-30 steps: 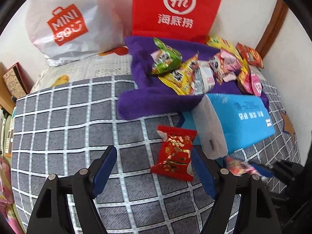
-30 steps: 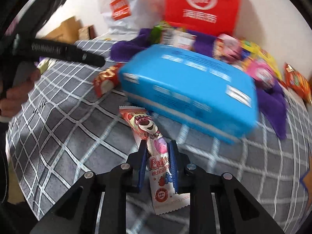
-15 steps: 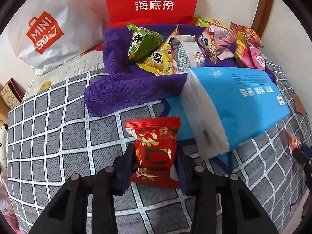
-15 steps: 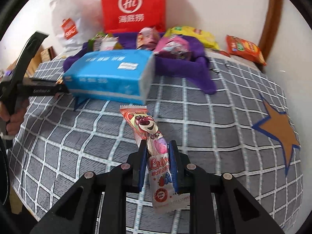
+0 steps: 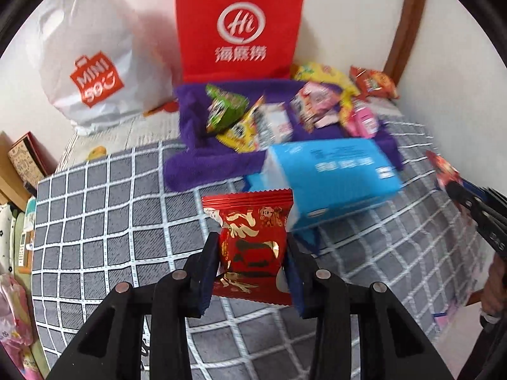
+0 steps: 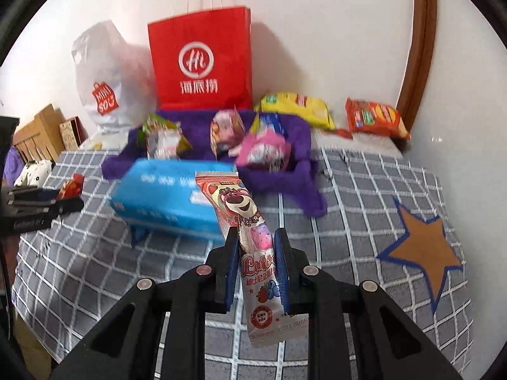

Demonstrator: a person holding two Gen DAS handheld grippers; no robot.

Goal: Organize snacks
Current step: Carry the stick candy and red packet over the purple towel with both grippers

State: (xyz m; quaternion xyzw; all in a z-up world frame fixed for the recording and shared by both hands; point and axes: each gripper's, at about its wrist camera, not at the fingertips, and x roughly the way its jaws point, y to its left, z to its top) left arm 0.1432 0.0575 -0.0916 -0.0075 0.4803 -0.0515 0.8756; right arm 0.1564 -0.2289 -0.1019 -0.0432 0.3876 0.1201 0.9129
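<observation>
My left gripper (image 5: 252, 253) is shut on a red and gold snack packet (image 5: 252, 247), held off the grey checked bedspread (image 5: 101, 221). My right gripper (image 6: 256, 247) is shut on a long pink strawberry-bear snack bar (image 6: 250, 237), also lifted. A purple towel (image 5: 202, 155) further back carries several snack bags, among them a green one (image 5: 225, 110) and a pink one (image 6: 263, 152). In the right wrist view the left gripper (image 6: 68, 204) shows at the left edge with its red packet (image 6: 71, 186).
A blue tissue pack (image 6: 164, 196) lies in front of the towel. A red paper bag (image 6: 199, 60) and a white plastic bag (image 5: 92, 53) stand against the wall. A yellow bag (image 6: 294, 107) and an orange bag (image 6: 374, 117) lie back right. Boxes (image 6: 41, 133) sit left.
My left gripper went from open around the red packet to shut on it, then lifted it. My right gripper rose with the pink bar, and the tissue pack now lies further away.
</observation>
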